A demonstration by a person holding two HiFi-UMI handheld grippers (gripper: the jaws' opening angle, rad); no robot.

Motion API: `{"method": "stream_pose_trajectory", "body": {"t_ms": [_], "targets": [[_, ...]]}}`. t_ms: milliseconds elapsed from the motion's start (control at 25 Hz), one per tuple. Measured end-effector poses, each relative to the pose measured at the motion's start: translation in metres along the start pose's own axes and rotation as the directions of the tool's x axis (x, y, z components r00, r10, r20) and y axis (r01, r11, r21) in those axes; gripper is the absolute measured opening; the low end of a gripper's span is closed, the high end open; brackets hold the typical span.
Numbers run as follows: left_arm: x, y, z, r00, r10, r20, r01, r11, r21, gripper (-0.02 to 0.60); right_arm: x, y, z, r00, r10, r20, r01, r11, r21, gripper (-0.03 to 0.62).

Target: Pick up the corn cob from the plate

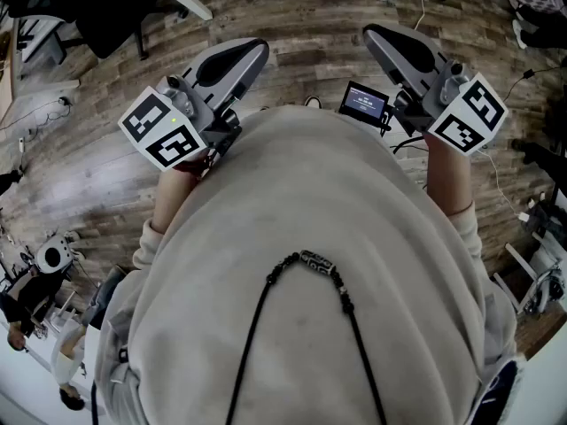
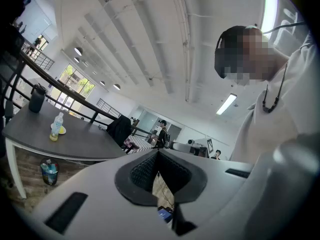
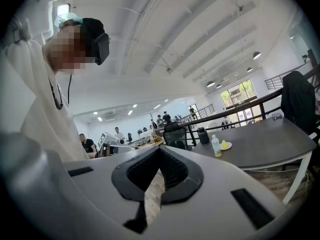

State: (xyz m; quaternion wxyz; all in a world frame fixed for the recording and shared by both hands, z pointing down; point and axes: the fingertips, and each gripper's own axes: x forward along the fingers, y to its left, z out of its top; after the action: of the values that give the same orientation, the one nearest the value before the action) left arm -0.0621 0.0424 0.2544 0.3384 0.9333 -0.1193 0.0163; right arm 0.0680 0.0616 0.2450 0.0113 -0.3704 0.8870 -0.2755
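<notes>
Left gripper [image 1: 252, 53] and right gripper [image 1: 379, 35] held near level before the chest, fingers [image 3: 176, 170] closed together, both empty

No text is legible, even on the small screen [image 1: 365, 102].

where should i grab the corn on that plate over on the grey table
Probably across its middle, jaws spanning the narrow width, coming from above on the side away from the bottle, which stands close beside the plate. The corn shows as a small yellow shape tapering upward; its exact pose is too far off to tell.
</notes>
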Motion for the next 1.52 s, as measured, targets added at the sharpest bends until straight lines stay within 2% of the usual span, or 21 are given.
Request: {"method": "stream_pose_trajectory", "body": {"t_ms": [320, 400, 560, 720, 1160, 1520], "targets": [[0.001, -0.004, 0.008, 1.000, -0.015, 0.027, 0.014, 1.000, 0.012, 0.002, 0.004, -0.009, 0.001, 0.999, 0.041, -0.005, -0.041, 0.999, 0.032, 0.017], [0.000, -0.004, 0.012, 0.998, 0.012, 0.054, -0.014, 1.000, 0.021, 0.002, 0.003, -0.007, 0.001, 0.998, 0.063, 0.007, -0.063, 0.997, 0.048, 0.017], [-0.003, -0.002, 0.019, 0.991, 0.075, 0.110, -0.077, 0.997, 0.014, 0.002, -0.003, -0.011, -0.004, 0.998, 0.058, 0.004, -0.058, 0.996, 0.062, 0.017], [0.002, -0.012, 0.013, 0.995, 0.066, 0.076, -0.067, 0.998, 0.010, 0.002, -0.013, -0.027, -0.012, 0.999, 0.027, -0.023, -0.026, 0.997, 0.066, 0.017], [0.046, -0.019, 0.005, 0.999, 0.052, -0.008, -0.052, 0.998, 0.020, 0.002, -0.048, -0.061, -0.013, 0.998, 0.011, 0.062, -0.019, 0.992, 0.125, 0.017], [0.072, 0.008, -0.001, 0.996, 0.046, -0.071, -0.047, 0.999, -0.022, 0.002, -0.056, -0.100, -0.018, 0.997, -0.032, 0.068, 0.018, 0.980, 0.198, 0.017]]}}
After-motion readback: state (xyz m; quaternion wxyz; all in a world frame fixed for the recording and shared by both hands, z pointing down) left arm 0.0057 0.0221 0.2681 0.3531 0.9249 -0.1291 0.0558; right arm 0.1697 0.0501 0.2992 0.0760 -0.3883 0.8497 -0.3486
